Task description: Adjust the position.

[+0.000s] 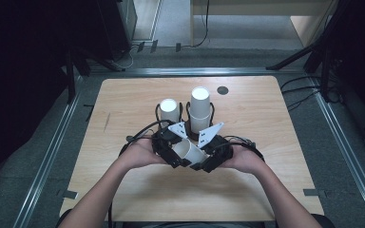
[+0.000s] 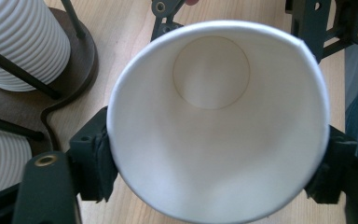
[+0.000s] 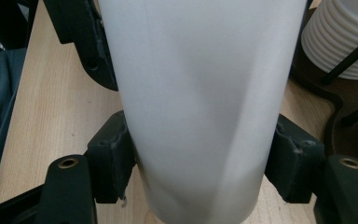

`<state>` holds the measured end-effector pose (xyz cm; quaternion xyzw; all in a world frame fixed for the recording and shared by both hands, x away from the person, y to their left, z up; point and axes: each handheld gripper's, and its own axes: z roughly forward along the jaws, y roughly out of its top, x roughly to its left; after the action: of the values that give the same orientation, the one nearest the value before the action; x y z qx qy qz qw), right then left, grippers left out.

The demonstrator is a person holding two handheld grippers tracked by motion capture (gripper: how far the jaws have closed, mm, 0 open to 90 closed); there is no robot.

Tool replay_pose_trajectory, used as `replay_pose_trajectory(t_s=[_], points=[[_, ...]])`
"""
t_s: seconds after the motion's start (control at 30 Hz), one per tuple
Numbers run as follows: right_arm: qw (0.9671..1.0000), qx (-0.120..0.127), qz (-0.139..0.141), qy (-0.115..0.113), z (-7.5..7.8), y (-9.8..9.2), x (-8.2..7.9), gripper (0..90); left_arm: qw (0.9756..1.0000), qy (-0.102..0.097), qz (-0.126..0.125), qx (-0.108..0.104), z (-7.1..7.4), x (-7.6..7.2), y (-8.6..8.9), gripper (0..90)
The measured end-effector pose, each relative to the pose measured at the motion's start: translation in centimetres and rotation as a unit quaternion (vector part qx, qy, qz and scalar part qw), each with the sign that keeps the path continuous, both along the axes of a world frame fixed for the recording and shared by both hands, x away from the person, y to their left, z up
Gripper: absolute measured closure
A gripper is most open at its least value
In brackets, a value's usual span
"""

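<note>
A plain white paper cup lies on its side between the two tools, low over the light wooden worktop near the person's edge. The left tool has its jaws closed on the cup at the mouth end; in the left gripper view the rim is pressed slightly out of round by the black pads on either side, and the inside bottom of the cup faces the camera. The right tool is clamped on the cup's narrower lower body, its pads pressed to both sides of the wall.

The main risk, as I judge it, is crushing: thin paper is pinched from two ends at once, and any more squeeze at the rim could crease it. If the two tools pull apart or twist against each other, the wall could tear or buckle. If one tool lets go while the other's hold is shallow, the tapered cup may slide out and roll on the worktop.

Just beyond both tools stand two stacks of ribbed white paper cups in a dark wire-and-wood holder; a forward swing could knock them over.
</note>
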<state>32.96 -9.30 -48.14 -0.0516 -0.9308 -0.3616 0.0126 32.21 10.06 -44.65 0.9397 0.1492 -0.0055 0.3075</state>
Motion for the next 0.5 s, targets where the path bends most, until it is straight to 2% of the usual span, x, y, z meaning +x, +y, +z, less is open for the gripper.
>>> replay_pose_trajectory(t_s=[0.03, 0.1, 0.2, 0.37, 0.5], points=[[1.0000, 0.003, -0.001, -0.002, 0.0, 0.0, 0.0, 32.4, 1.0000, 0.003, -0.002, -0.008, 0.0, 0.0, 0.0, 11.3], [0.9999, 0.009, -0.006, -0.002, 0.3, -0.2, 0.1, 32.4, 0.9998, -0.008, 0.011, -0.017, 0.3, -0.1, 0.0, 0.0], [0.9998, 0.019, -0.011, -0.004, 0.6, -0.6, 0.2, 32.4, 0.9990, -0.012, 0.012, -0.040, 0.6, -0.2, 0.3, 0.0], [0.9993, 0.032, -0.021, -0.008, 1.1, -1.2, 0.3, 32.3, 0.9979, -0.022, 0.026, -0.055, 0.6, -0.3, 0.8, 0.0], [0.9989, 0.038, -0.027, -0.003, 1.5, -1.7, 0.3, 32.3, 0.9967, -0.012, 0.028, -0.075, 0.4, -0.3, 1.2, 0.0]])
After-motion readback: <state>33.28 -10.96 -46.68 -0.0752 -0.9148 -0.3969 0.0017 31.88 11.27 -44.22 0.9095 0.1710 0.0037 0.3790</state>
